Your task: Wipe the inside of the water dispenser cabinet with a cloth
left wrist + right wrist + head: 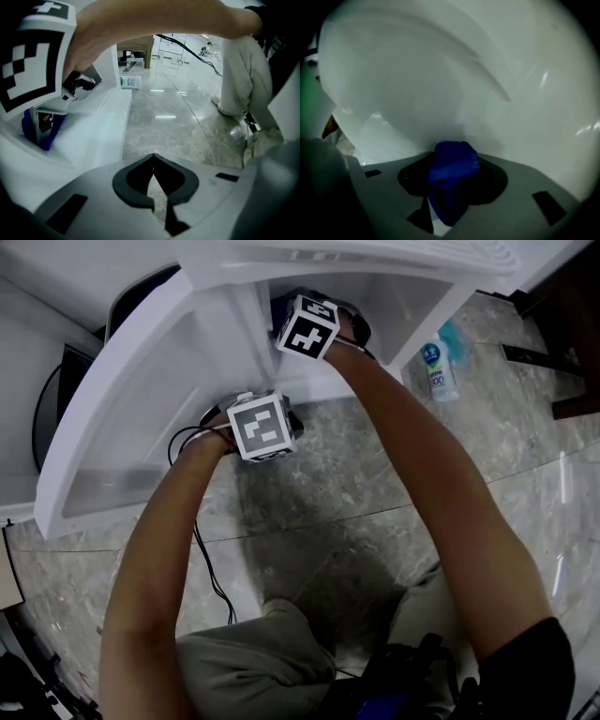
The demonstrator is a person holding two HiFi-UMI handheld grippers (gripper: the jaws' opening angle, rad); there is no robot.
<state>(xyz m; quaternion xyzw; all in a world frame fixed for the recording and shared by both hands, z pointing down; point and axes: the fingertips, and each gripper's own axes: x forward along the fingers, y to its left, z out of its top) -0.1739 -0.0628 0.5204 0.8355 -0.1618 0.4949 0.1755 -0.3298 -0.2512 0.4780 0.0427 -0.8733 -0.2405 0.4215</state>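
Note:
The white water dispenser cabinet stands open, its door swung out to the left. My right gripper reaches inside the cabinet, shut on a bunched blue cloth that rests against the white inner wall. In the head view only its marker cube shows. The left gripper view catches that gripper with the cloth at its left edge. My left gripper is shut with nothing between its pads. It hangs just outside the cabinet's lower front, its cube beside the door.
A clear bottle with a blue label lies on the marble floor right of the cabinet. A black cable trails from the left gripper across the floor. Dark furniture stands at the far right. The person's knees are low in the head view.

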